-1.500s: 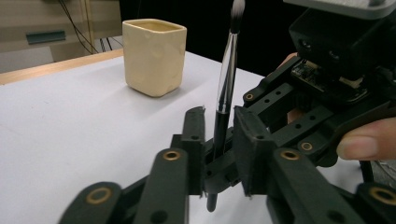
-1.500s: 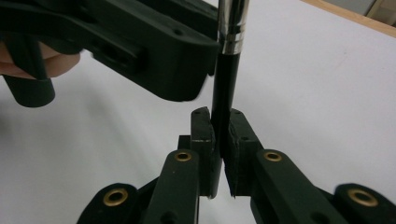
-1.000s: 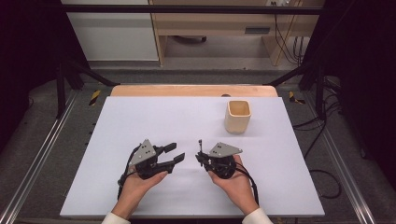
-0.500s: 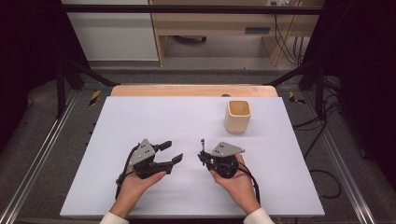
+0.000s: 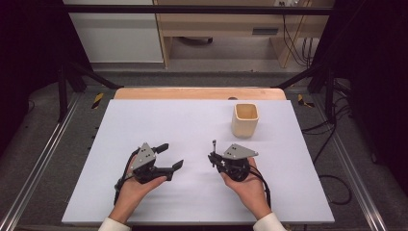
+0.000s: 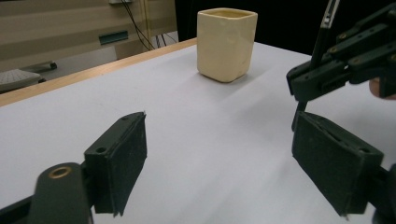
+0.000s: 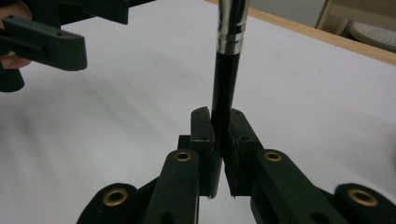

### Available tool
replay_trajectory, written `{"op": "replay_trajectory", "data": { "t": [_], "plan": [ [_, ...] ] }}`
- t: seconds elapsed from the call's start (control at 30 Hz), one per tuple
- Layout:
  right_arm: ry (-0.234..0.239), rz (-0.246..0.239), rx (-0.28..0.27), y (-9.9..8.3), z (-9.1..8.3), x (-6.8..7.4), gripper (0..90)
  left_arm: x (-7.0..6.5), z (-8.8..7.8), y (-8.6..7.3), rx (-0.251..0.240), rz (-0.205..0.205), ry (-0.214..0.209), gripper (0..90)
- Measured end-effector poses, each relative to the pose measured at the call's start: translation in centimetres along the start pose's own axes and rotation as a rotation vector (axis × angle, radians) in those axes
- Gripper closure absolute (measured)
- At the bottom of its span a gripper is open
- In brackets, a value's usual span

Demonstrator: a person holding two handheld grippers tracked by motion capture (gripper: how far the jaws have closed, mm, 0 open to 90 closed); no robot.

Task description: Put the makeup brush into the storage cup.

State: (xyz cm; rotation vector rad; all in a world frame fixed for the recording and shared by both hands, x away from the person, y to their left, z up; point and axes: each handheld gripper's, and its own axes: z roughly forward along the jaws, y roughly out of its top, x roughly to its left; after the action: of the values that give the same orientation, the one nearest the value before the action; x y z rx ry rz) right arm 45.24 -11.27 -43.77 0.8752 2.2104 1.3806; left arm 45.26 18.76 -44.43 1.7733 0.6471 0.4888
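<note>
The right hand-held gripper (image 5: 215,158) is clamped on one upright black pen (image 7: 227,74). The left hand-held gripper (image 5: 171,156), at nine o'clock, has just been opening, nothing between. One cream cup (image 5: 245,120) stands at one o'clock on the worktop (image 5: 144,120).

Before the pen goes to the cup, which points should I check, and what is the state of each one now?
1. Right gripper shut on the black pen: ok, both pads press on its barrel.
2. Pen upright in the grip: ok, it stands up from the jaws in the high view.
3. Left gripper free: ok, its jaws have just been opening and nothing is between them.
4. Cream cup upright with its mouth open: ok.
5. Cup empty inside: cannot tell, its bottom is hidden.
6. White table surface between pen and cup free of things: ok.
</note>
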Motion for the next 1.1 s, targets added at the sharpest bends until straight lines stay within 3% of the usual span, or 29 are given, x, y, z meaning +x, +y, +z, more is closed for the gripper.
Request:
{"op": "replay_trajectory", "data": {
  "t": [0.5, 0.73, 0.9, 1.1],
  "plan": [
    [-0.072, -0.026, -0.013, 2.0, -2.1, -2.8, 83.5, 3.0, -2.8, -0.7, -0.09, -0.031, 0.055, 10.8],
    [-0.101, -0.077, 0.013, 3.6, -3.3, -4.1, 83.5, 3.3, -3.4, -0.9, -0.091, -0.012, 0.065, 9.4],
    [-0.121, -0.08, 0.01, 4.3, -4.1, -4.9, 83.5, 3.5, -3.6, -1.2, -0.075, -0.007, 0.074, 9.1],
    [-0.131, -0.078, -0.004, 5.4, -4.9, -5.9, 83.5, 3.8, -4.0, -1.3, -0.096, -0.019, 0.072, 8.0]
  ]
}}
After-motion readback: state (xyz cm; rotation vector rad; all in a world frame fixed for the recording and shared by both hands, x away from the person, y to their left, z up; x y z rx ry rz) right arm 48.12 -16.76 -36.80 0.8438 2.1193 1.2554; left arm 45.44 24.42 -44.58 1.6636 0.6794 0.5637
